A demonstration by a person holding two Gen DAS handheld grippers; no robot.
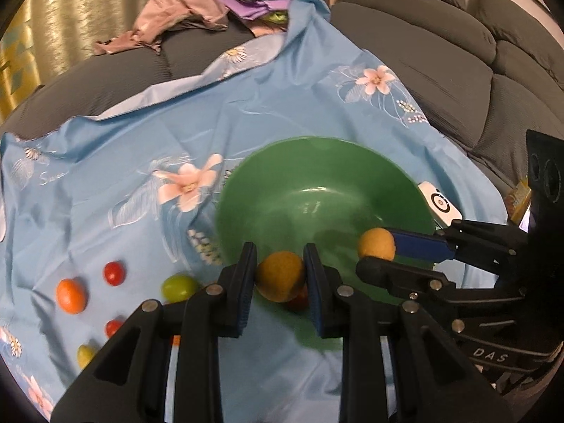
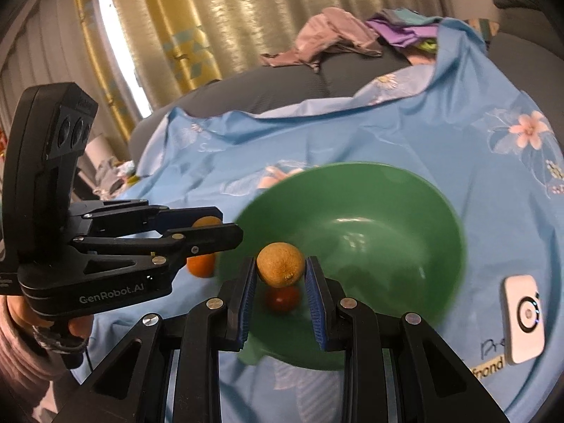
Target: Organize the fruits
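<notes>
Left gripper (image 1: 280, 275) clamps 1 dull-yellow pitted fruit (image 1: 280, 276) | right gripper (image 2: 280, 276) clamps another (image 2: 280, 269) over green bowl (image 2: 387, 190) | only left view: 6 loose fruits (image 1: 70, 296) on sheet.

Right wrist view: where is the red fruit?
The red fruit lies inside the green bowl by its near rim, below the yellow fruit in the right tongs.

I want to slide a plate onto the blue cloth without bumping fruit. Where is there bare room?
Bare patches: the blue cloth beyond the green bowl toward the sofa, and between the bowl's left rim and the pink flower print. Crowded: the cloth's near-left, where the red tomato, orange fruit and green fruit lie scattered.
</notes>
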